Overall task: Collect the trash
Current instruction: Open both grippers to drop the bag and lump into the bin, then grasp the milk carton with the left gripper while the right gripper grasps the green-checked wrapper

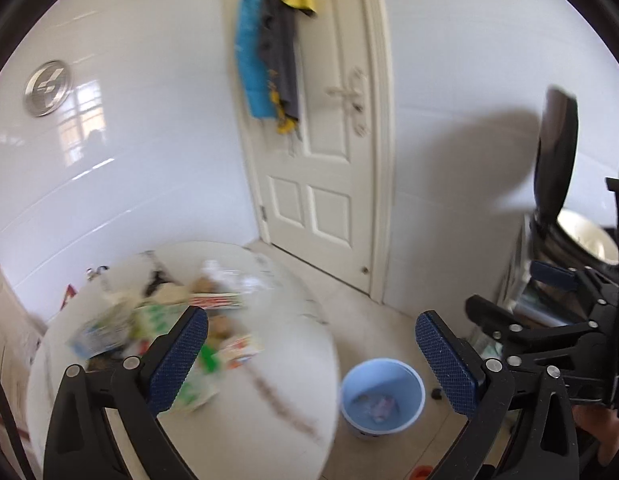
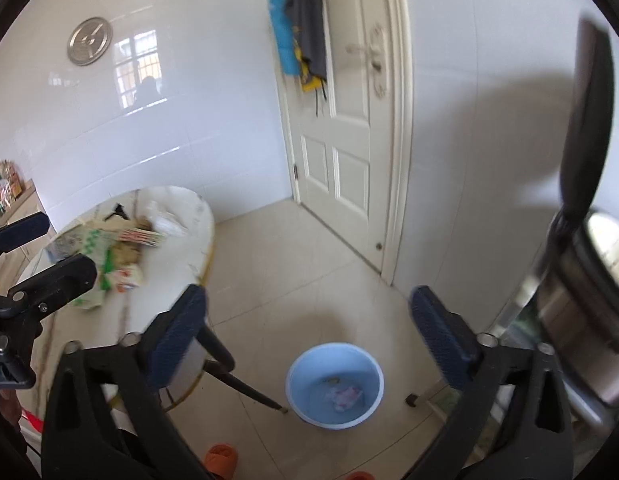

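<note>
Both the left hand-held gripper (image 1: 311,356) and the right hand-held gripper (image 2: 307,334) are held wide apart and empty above the round light-blue plastic bin (image 2: 334,385) on the floor, while crumpled paper and carton trash (image 1: 181,320) is left on the round white counter (image 1: 249,408).

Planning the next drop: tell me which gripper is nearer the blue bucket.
Right, probably. The right gripper hangs open above the blue bucket, which shows between its fingers. The left gripper, also open, sits over the table edge beside the bucket.
</note>
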A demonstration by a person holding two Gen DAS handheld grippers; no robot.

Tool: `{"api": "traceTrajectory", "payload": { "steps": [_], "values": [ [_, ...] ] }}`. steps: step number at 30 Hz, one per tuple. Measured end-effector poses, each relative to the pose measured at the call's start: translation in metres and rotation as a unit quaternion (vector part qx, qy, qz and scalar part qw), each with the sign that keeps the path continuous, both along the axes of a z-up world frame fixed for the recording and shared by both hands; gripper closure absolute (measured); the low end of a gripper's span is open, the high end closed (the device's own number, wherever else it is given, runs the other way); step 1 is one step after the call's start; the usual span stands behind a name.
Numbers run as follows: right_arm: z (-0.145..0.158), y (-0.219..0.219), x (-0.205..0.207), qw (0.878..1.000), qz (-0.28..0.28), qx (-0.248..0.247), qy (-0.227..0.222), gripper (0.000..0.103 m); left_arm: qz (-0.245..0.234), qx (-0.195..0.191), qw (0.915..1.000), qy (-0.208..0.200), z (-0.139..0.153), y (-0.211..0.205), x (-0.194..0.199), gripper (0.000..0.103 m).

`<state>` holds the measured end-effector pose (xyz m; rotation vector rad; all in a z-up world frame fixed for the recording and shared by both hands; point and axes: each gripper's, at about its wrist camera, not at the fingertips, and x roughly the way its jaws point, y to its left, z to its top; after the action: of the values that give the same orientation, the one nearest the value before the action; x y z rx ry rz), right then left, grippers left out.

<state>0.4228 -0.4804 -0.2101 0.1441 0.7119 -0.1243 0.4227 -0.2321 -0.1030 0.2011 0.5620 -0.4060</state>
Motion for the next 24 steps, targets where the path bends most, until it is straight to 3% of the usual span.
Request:
{"api": "traceTrajectory", "payload": {
  "steps": [6, 12, 17, 24],
  "values": [
    [0.049, 0.066, -0.031, 0.998, 0.035, -0.022, -0.041, 0.000, 0.040, -0.030, 0.9982, -0.032, 0.011, 0.063, -0.049, 0.001],
    [0.071, 0.128, -0.040, 0.994, 0.078, -0.036, -0.064, 0.000, 0.080, -0.047, 0.9950, -0.036, 0.008, 0.137, -0.098, 0.001],
    [0.069, 0.169, -0.032, 0.992, 0.107, -0.045, -0.053, 0.000, 0.121, -0.064, 0.9904, -0.018, -0.002, 0.189, -0.108, 0.001],
    [0.036, 0.198, 0.003, 0.991, 0.128, -0.043, -0.011, 0.000, 0.149, -0.076, 0.9853, 0.034, -0.013, 0.236, -0.078, 0.001]
  ]
}}
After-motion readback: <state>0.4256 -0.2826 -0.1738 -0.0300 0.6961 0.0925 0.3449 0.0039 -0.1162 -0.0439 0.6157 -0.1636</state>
